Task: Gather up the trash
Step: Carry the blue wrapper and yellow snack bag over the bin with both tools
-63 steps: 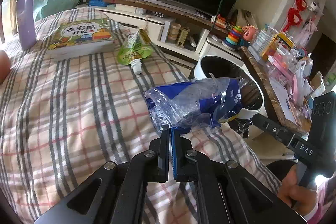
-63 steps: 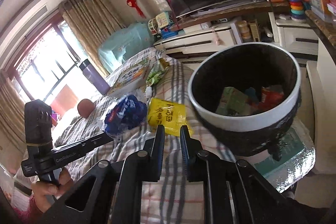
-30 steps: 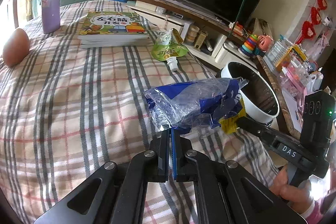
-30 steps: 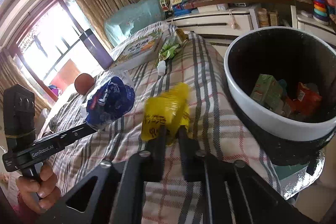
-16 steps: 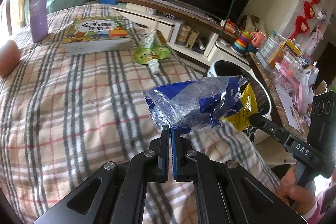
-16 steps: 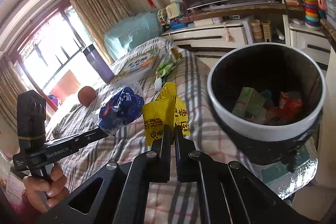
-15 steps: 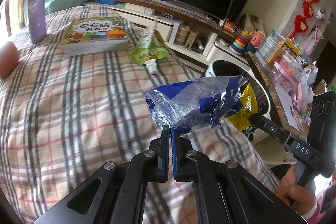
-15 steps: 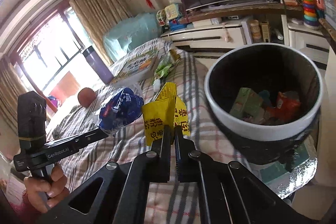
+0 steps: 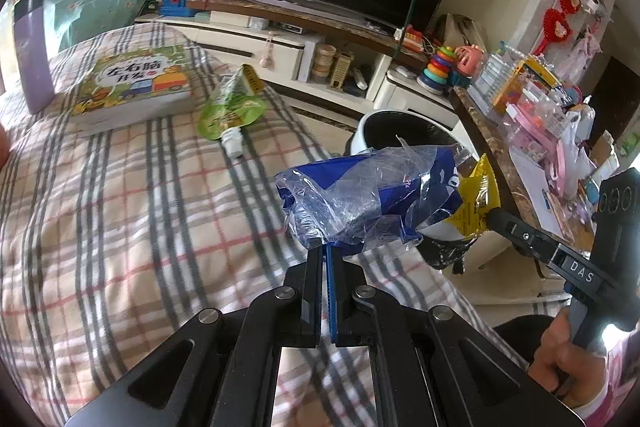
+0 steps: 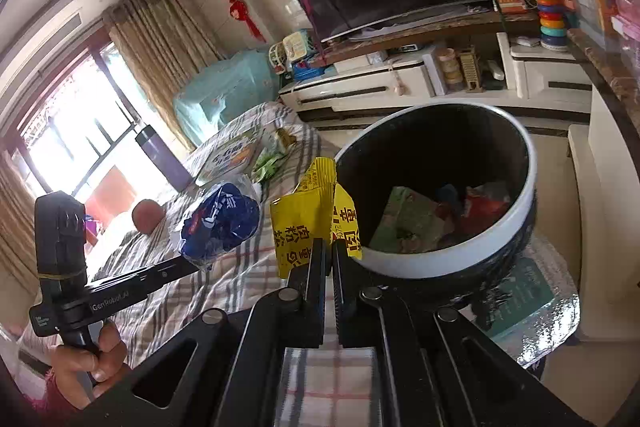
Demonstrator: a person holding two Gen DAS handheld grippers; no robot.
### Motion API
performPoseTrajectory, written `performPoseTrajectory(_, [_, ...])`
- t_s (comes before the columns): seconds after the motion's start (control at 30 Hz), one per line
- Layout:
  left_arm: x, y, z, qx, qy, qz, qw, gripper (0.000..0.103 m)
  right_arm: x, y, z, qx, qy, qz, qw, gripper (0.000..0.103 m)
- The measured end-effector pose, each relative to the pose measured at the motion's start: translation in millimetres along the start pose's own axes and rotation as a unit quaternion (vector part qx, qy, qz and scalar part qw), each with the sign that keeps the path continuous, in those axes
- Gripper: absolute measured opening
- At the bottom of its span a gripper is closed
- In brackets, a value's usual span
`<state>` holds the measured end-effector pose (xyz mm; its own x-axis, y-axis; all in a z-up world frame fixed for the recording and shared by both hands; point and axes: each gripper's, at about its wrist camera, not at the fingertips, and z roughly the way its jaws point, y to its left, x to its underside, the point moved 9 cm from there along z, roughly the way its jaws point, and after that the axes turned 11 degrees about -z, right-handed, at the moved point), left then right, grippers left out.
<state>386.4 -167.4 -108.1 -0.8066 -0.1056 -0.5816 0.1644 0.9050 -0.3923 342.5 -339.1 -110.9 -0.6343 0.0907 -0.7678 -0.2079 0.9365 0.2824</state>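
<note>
two pieces of trash are up off the bed and on their way, one in each hand; the left tongs [image 9: 327, 247] are clamped shut on the crumpled blue and clear plastic bag [image 9: 372, 199], which hangs above the checked bedspread [image 9: 120, 207] near its edge, short of the bin; the right tongs [image 10: 331, 247] are pinched tight on the yellow packet [image 10: 316, 215], held just beside the near rim of the trash bin [image 10: 528, 195] — not yet over the opening, as far as the right wrist view shows.

some collecting looks done: the bin holds a greenish carton [image 10: 408, 223] and a red wrapper [image 10: 480, 211] at the bottom, with something bluish between them that is too small to name; neither of the two held pieces is inside.

one piece is left on the bed — the green spouted pouch [image 9: 232, 107], lying flat near the picture book [image 9: 136, 83]; the book, the purple flask [image 9: 32, 59] and the round reddish thing [image 10: 149, 215] further back do not read as trash, though that is a judgement.

by my reckoning the job is past its middle: two drops into the bin, then a trip back for the pouch; the bag is light and springy, so it may cling to the tongs or drift wide unless let go well over the opening.
</note>
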Motion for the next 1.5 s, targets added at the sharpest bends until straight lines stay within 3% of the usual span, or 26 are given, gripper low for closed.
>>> performPoseTrajectory(0.57, [-19.9, -46.2, 39.8, 0.000, 0.015, 0.044, 0.9989, 0.000, -12.3, -42.0, -15.2, 0.033, -0.016, 0.019, 0.999, 0.003])
performPoseTrajectory(1.5, [-49.4, -84.1, 95.6, -0.015, 0.031, 0.076, 0.9966, 0.000, -30.3, -90.8, -3.8, 0.061, -0.003, 0.033, 0.998, 0.003])
